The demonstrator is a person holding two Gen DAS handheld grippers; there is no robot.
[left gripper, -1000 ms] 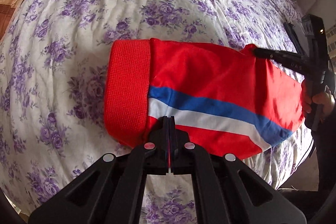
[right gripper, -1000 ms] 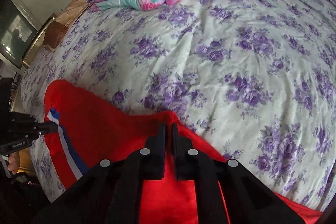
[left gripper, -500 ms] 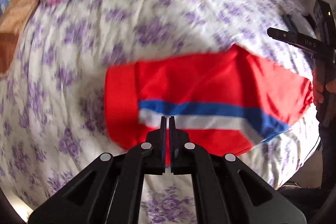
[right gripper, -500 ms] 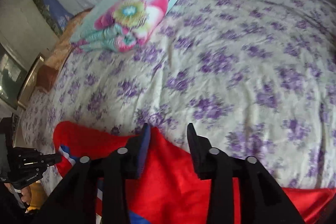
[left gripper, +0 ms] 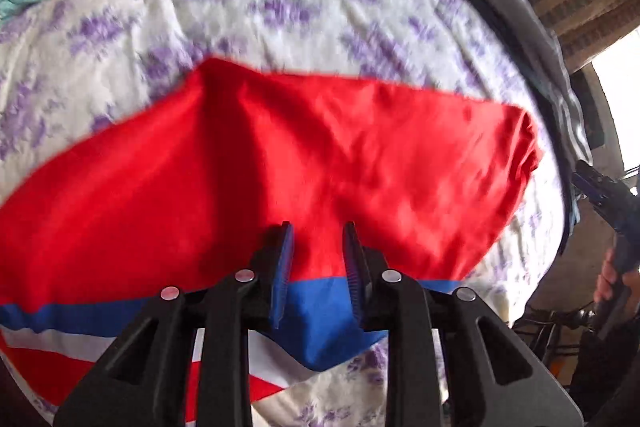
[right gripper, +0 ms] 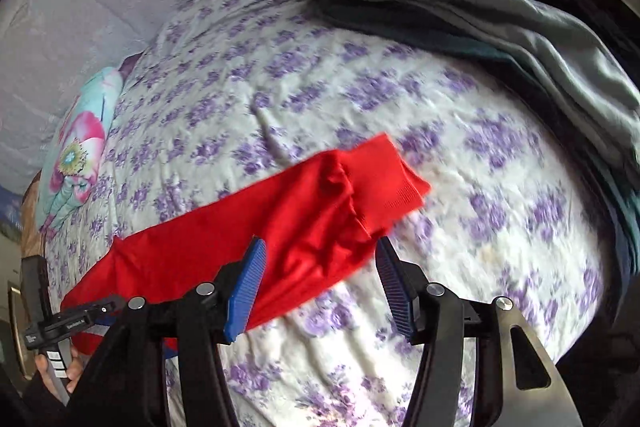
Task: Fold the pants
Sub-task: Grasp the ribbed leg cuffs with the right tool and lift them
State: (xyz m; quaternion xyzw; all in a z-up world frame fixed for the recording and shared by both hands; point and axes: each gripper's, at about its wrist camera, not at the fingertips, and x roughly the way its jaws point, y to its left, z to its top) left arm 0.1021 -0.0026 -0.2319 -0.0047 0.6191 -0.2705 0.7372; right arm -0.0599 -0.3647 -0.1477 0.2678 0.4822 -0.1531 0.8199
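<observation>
Both claws stand with their fingers apart, holding nothing. My left claw (left gripper: pixel 316 267) hangs just above the pants (left gripper: pixel 304 163), its blue pads (left gripper: pixel 282 275) spread over the red cloth near the blue stripe (left gripper: pixel 320 311). My right claw (right gripper: pixel 320 291) is spread wider; its left pad (right gripper: pixel 246 287) sits over the near edge of the pants (right gripper: pixel 280 223), while its right pad (right gripper: pixel 394 287) is over bare bedspread (right gripper: pixel 460 267) beside them. I cannot tell whether either claw touches the cloth.

The pants lie on the bed, spread across the purple-flowered bedspread (left gripper: pixel 280 7) as a long red band. In the right wrist view the ribbed cuff (right gripper: pixel 384 175) marks the end of the pants nearest my right claw, and the cloth bunches in small folds just behind it. From that cuff the red band runs off to where the left claw (right gripper: pixel 100 309) shows, gripped in a hand (right gripper: pixel 60 379) at the pants' other end. In the left wrist view a white stripe (left gripper: pixel 60 343) runs under the blue one along the near edge of the pants.

Beyond the pants, a folded floral quilt (right gripper: pixel 80 155) rests at the far corner of the bed, and a grey blanket (right gripper: pixel 500 11) lies heaped along the bed edge past the cuff. The left wrist view is blurred.
</observation>
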